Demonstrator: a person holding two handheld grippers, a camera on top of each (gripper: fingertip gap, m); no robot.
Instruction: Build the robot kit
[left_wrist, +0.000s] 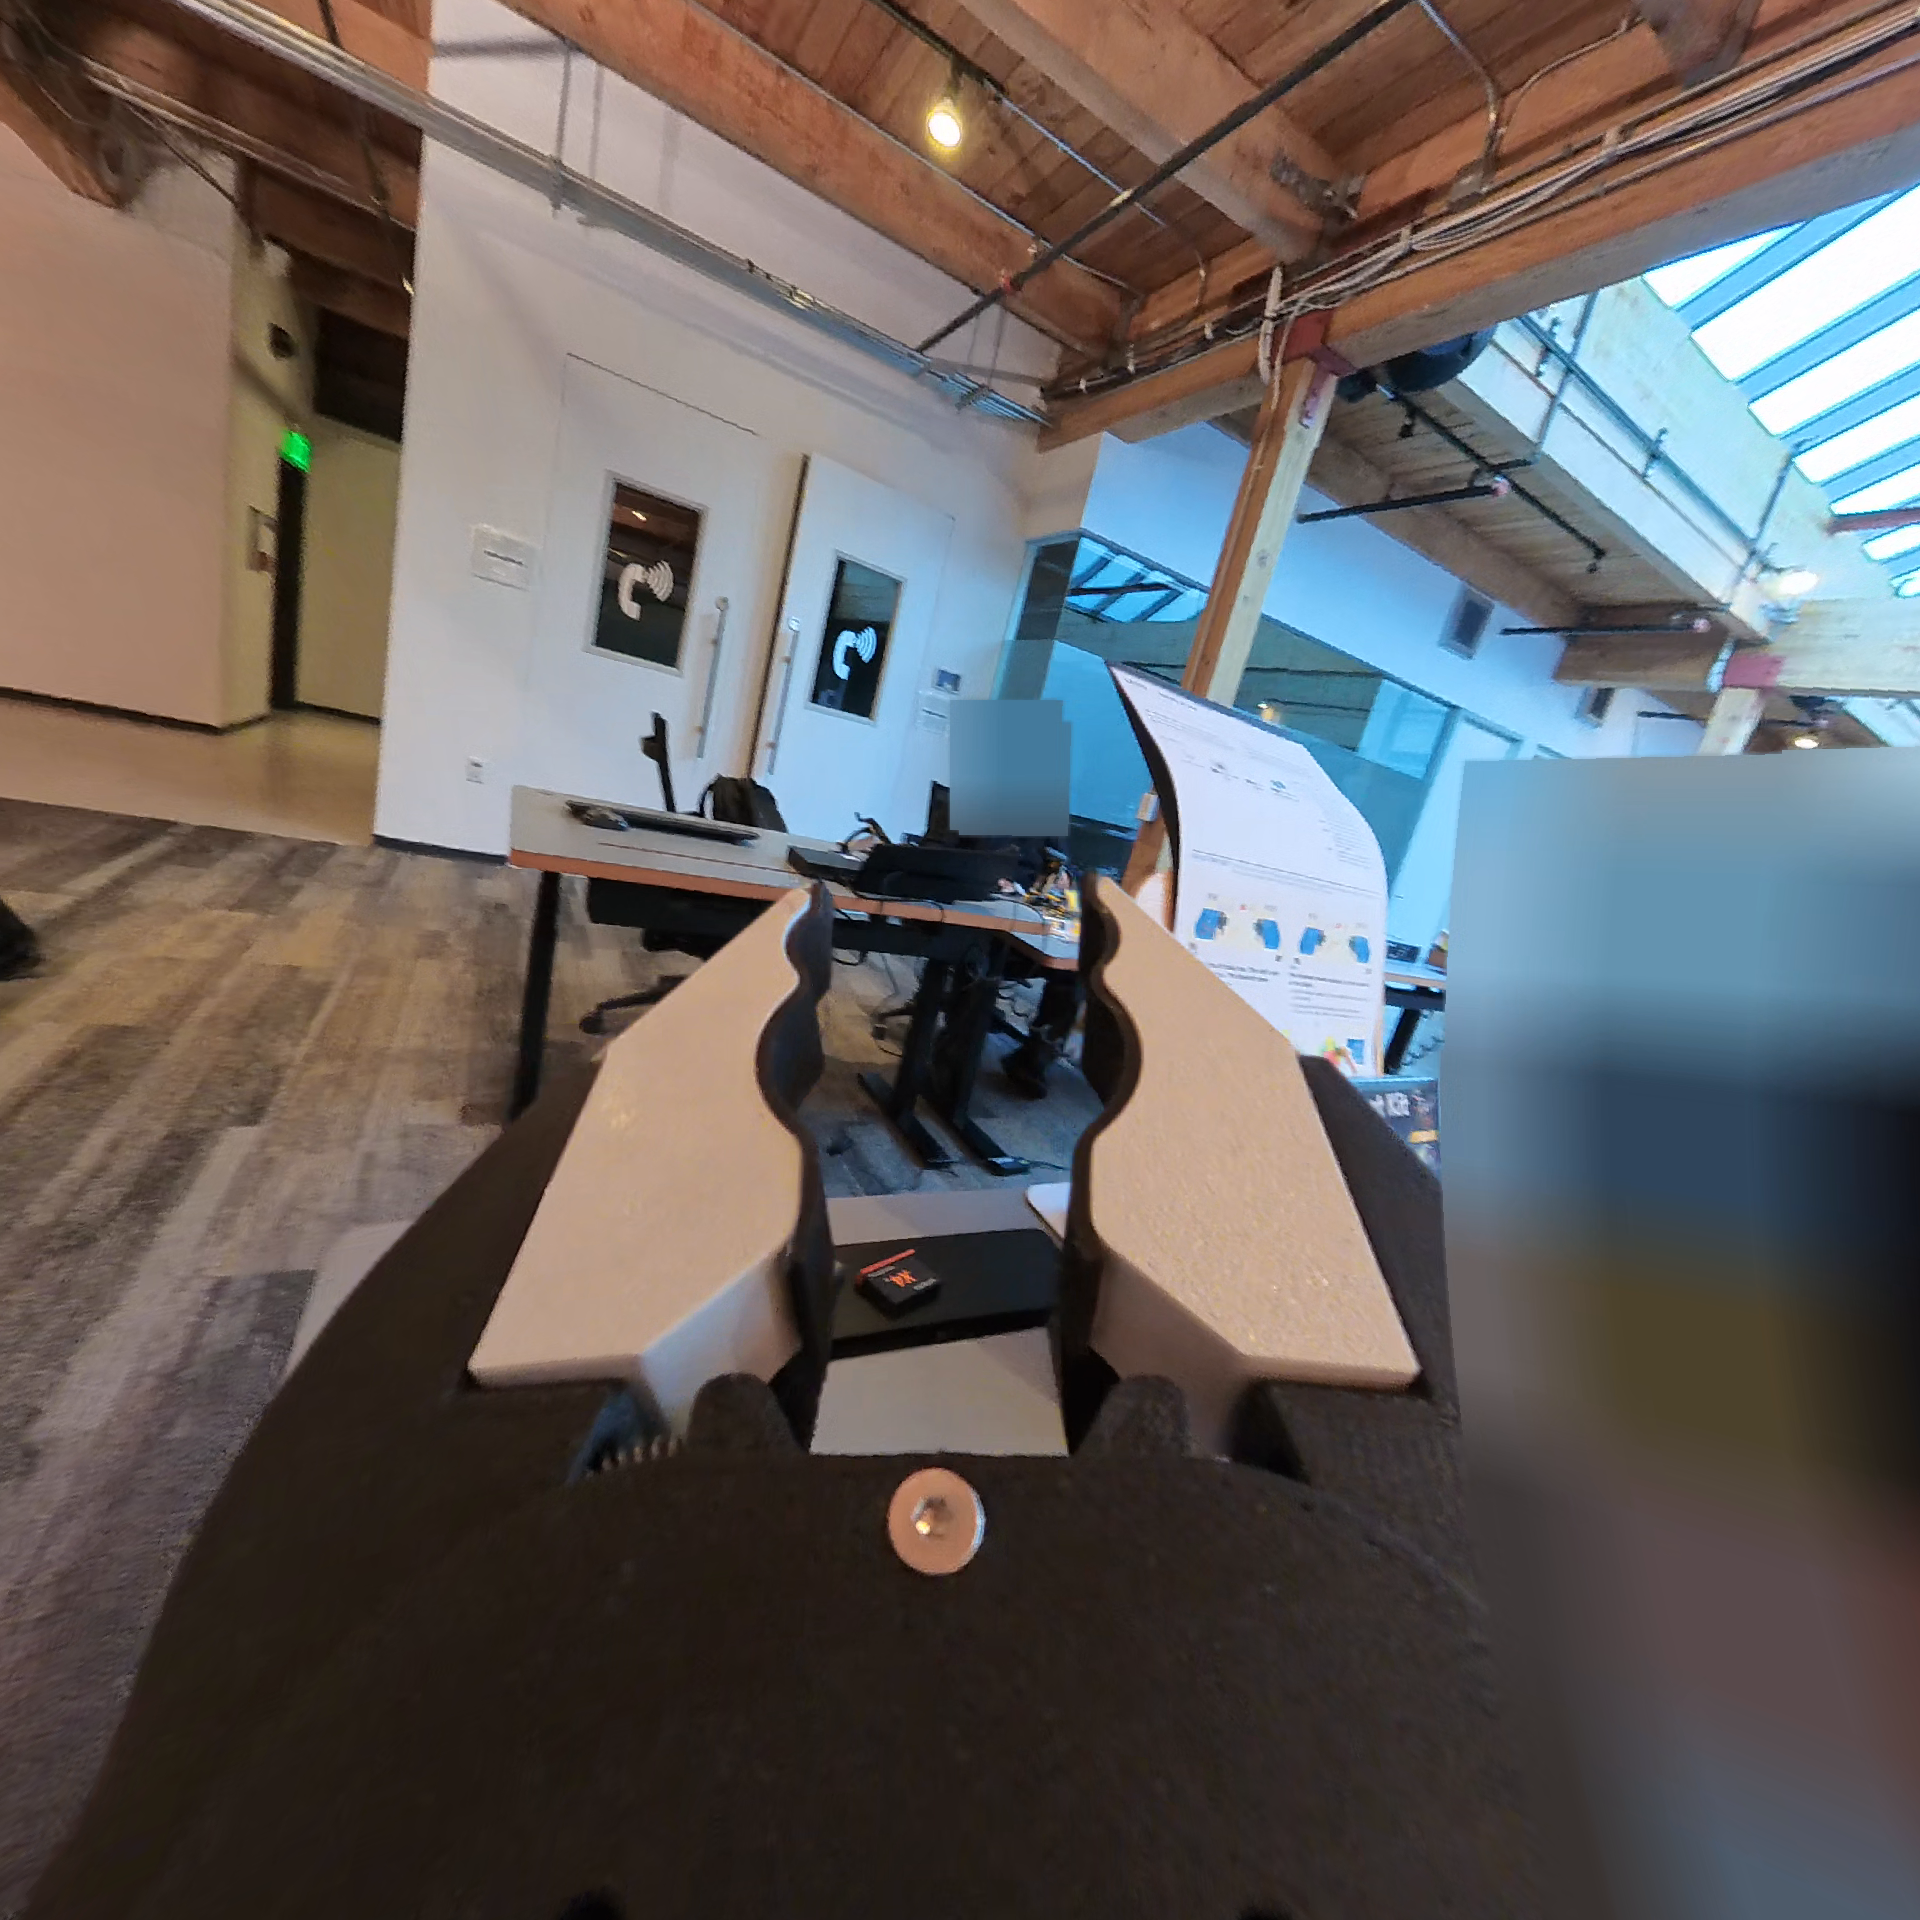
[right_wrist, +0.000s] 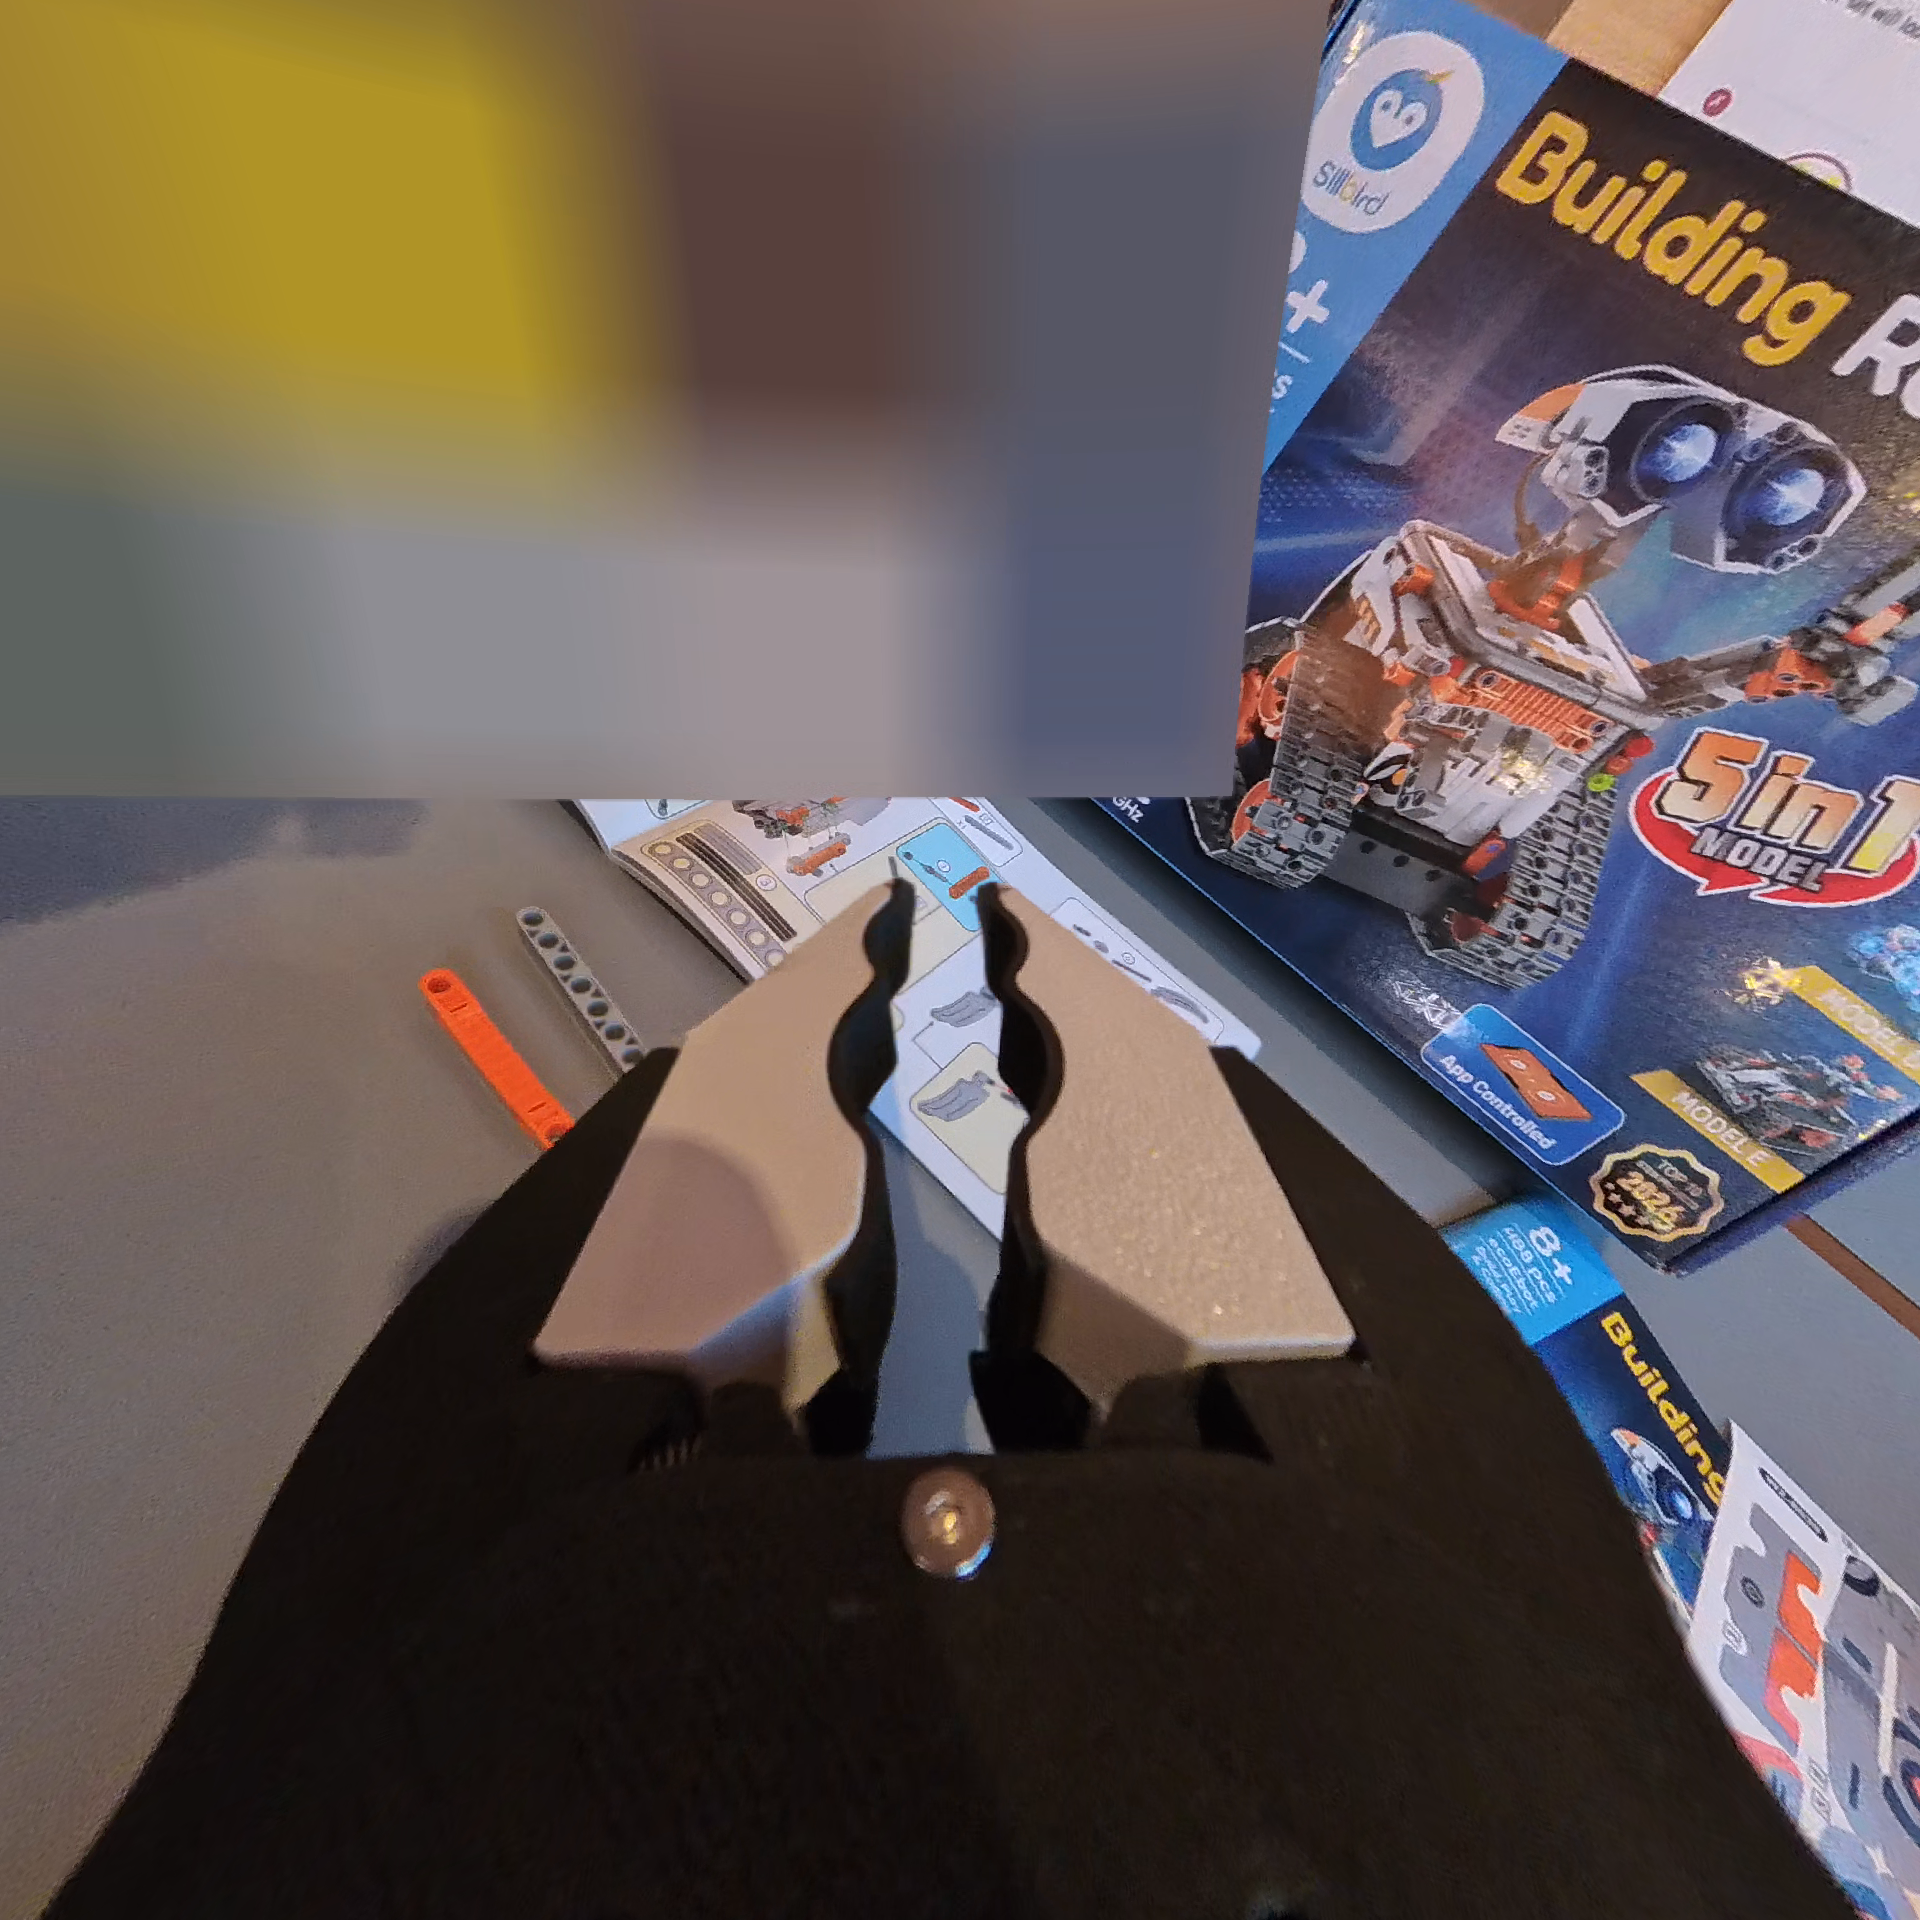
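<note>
Both grippers empty: left gripper (left_wrist: 951, 904) agape; right gripper (right_wrist: 940, 899) narrowly parted above booklet (right_wrist: 966, 1091).

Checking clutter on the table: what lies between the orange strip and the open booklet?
In the right wrist view, a grey strip with holes lies between the orange strip and the booklet, apart from both.

Daylight is admitted through the slanted blue-white skylight (left_wrist: 1808, 343) and a round ceiling spotlight (left_wrist: 943, 127); edges are bowed by wide-angle distortion; the grey tabletop (right_wrist: 260, 1195) is dimly lit, softly shadowed.
</note>
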